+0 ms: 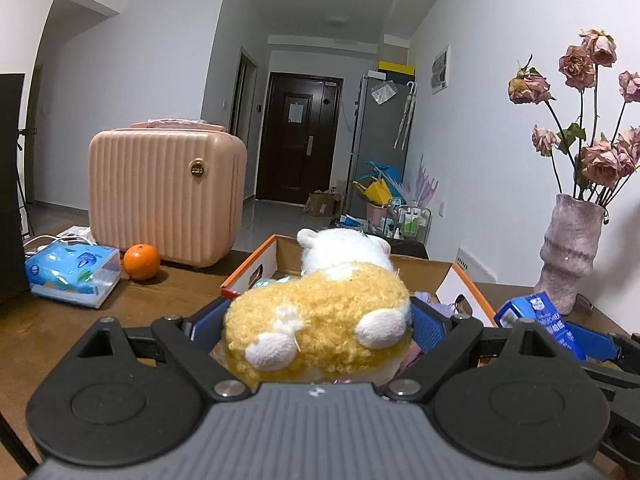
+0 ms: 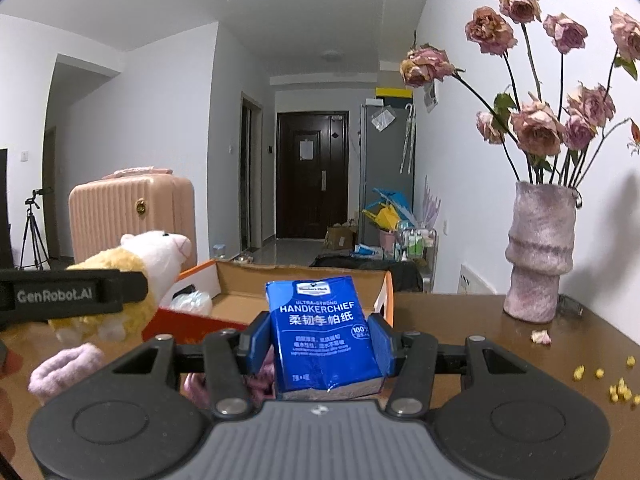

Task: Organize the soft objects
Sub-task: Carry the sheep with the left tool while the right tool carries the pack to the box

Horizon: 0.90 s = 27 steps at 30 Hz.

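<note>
The left gripper [image 1: 320, 320] clamps a yellow-and-white plush toy [image 1: 320, 316] (its rump toward the camera) just before the open cardboard box [image 1: 256, 264]. The right gripper [image 2: 320, 340] pinches a blue handkerchief pack [image 2: 324, 332] upright, near that box.

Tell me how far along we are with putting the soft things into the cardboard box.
Partway. Already in the cardboard box: a clear bag. In hand: the left tool grips the plush hamster, and the right tool grips the blue handkerchief pack, both short of the box. Still left: the pink fuzzy item and the tissue pack on the table.
</note>
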Available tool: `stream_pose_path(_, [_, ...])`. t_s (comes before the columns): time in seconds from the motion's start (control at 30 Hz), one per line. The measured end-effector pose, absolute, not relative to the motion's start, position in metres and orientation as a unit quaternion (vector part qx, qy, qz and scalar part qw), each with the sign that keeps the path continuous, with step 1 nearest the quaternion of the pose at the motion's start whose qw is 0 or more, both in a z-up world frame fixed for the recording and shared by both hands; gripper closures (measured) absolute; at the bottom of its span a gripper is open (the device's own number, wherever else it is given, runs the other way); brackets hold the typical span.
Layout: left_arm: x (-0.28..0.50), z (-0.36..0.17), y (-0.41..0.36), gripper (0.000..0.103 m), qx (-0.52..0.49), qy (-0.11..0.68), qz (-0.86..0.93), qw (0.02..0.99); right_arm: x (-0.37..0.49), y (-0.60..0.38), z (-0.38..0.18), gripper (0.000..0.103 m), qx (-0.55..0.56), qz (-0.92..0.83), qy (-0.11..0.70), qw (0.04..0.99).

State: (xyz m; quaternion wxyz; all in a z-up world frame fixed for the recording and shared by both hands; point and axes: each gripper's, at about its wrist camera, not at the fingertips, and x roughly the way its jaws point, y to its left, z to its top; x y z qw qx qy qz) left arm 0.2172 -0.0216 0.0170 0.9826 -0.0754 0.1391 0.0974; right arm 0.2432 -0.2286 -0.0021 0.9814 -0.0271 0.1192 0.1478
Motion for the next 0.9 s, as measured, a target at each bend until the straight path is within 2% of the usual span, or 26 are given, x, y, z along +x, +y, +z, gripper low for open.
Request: stream_pose_path(0.9, [0.314,0.022,-0.018,0.01,-0.095,0.122,0.117,0.981,0.347,-0.209,0.015,0.052,-0.045,0.165,0.13,0.977])
